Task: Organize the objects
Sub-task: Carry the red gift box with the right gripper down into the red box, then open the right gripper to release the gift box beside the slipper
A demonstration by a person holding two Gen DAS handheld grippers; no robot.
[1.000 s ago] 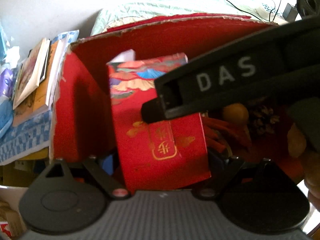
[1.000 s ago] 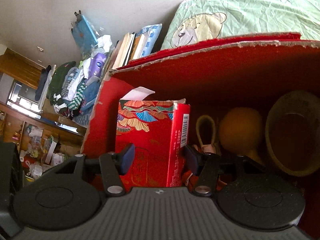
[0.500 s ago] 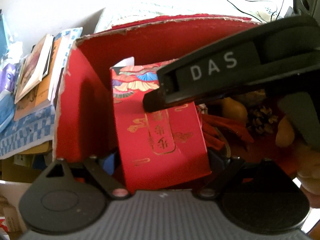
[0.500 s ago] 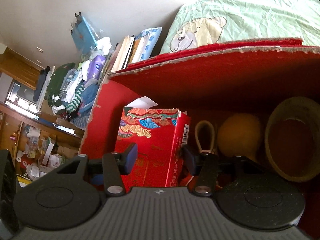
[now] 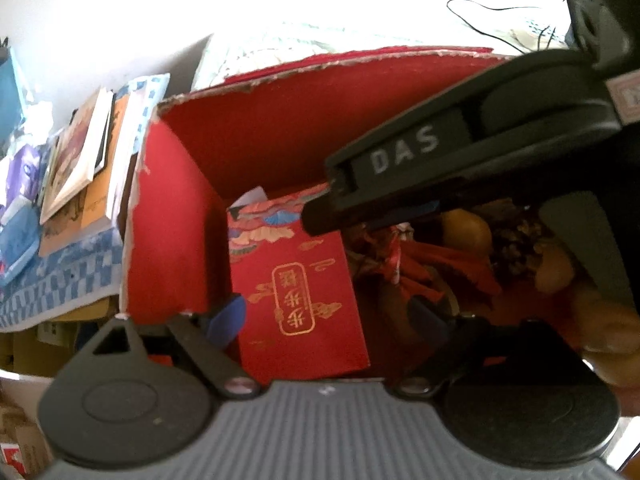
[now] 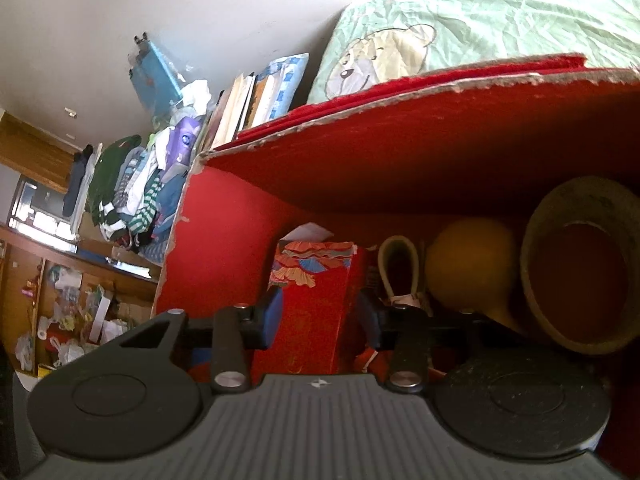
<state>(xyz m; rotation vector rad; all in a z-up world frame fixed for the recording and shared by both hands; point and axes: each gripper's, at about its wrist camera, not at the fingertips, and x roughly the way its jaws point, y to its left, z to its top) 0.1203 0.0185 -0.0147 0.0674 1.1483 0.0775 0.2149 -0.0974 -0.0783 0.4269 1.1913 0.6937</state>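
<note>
your right gripper (image 6: 318, 316) is clamped on the tall red cardboard packet with gold lettering and a fan-patterned top (image 6: 310, 300), one blue-padded finger (image 6: 272, 314) pressed to each narrow side. the packet stands upright in the big open red cardboard box with torn grey edges (image 6: 400, 140), at about 9 o'clock on the box floor, near the left wall but not touching it as far as the views show. a white paper slip (image 6: 308, 232) sticks up behind its top.

your left gripper (image 5: 326, 320) is spread wide, its fingers either side of the same packet (image 5: 298, 284) with a gap on both sides, grasping nothing. in the left wrist view the right gripper's black arm marked "das" (image 5: 404, 152) reaches in from 2 o'clock down to the packet's top.

to the packet's 3 o'clock in the right wrist view sit a pale loop strap (image 6: 398, 266), a round yellow gourd (image 6: 468, 268) and a tan woven ring basket (image 6: 580, 264). red tassels (image 5: 404, 256) and a pine cone (image 5: 520, 236) lie further right in the left view.

outside the box, at 10 o'clock, books (image 6: 240, 108) lean beside a heap of folded clothes (image 6: 132, 188); a pale green bear-print cover (image 6: 460, 20) lies behind the box.
</note>
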